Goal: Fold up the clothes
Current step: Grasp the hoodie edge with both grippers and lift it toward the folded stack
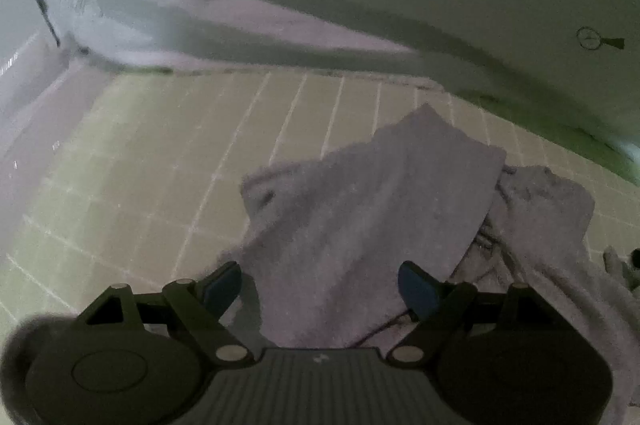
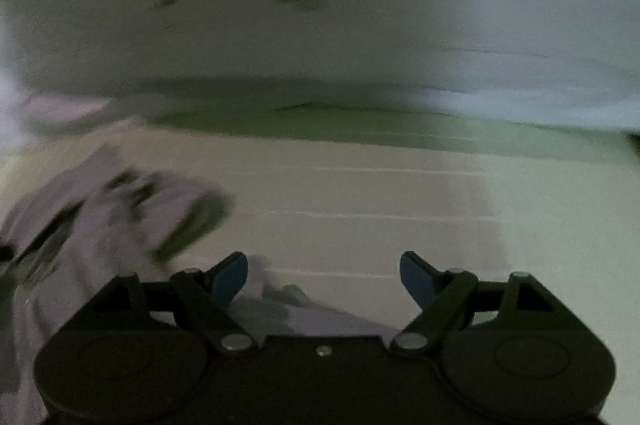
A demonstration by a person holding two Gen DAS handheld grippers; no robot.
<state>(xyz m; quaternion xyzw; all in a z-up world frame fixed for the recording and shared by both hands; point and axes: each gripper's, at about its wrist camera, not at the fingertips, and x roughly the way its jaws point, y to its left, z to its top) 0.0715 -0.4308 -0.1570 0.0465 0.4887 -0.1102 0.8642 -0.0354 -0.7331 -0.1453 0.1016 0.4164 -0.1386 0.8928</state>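
Both jaws are being held open; the grey garment [image 1: 372, 209] is lying rumpled, partly doubled, near the tiled floor's [image 1: 160, 153] far edge, folding unfinished.

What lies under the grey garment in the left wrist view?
The grey garment lies crumpled on a gridded mat. Its own folds hide the layers beneath; nothing else shows.

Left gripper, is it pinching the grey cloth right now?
No. The left gripper has its jaws wide apart, with the cloth lying loose between them.
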